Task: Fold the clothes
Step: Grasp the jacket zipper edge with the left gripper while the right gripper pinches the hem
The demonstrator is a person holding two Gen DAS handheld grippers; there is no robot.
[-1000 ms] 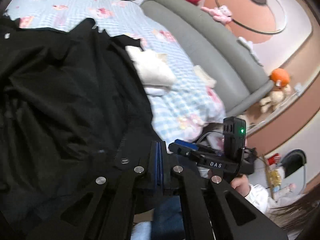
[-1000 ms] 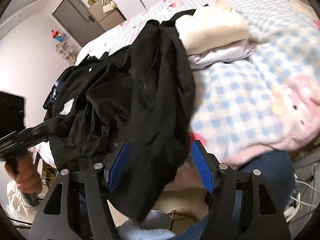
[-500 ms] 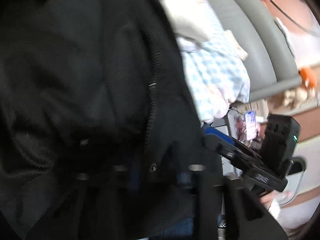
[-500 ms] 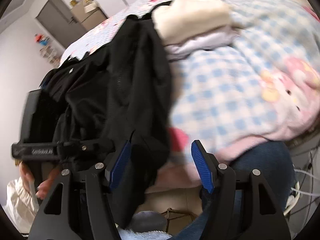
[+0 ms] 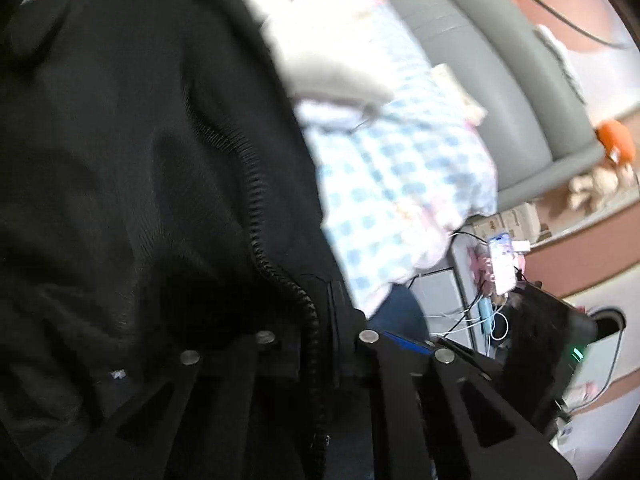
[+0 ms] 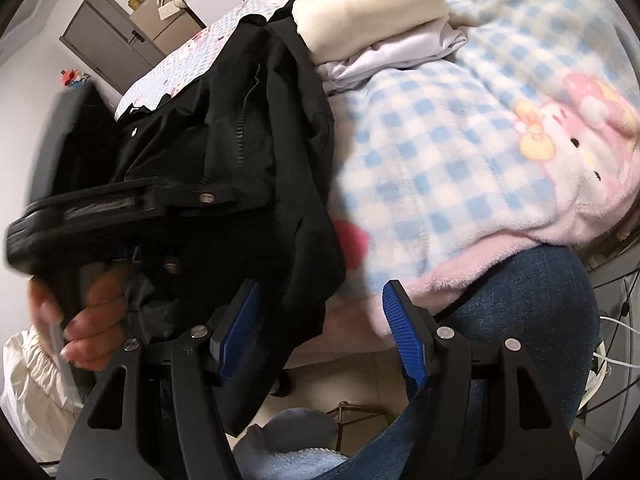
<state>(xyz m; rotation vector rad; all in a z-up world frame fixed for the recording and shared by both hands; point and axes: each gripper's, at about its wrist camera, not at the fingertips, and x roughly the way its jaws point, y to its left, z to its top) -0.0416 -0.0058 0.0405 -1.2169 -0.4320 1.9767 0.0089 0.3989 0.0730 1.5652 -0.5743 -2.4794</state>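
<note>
Left gripper (image 5: 316, 344) has pushed deeper into the black jacket (image 6: 240, 148), fingers pinching it by the zipper | right gripper (image 6: 320, 328) spread, empty | jacket half off the bed (image 6: 460, 140), bunched, so still unfolded

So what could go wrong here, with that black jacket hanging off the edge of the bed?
The black jacket hangs past the bed's edge, so it might slide to the floor. The right gripper is open, its blue pads either side of the hem; closing there may catch only a thin fold. The jacket crowds the folded clothes and could topple them.
</note>
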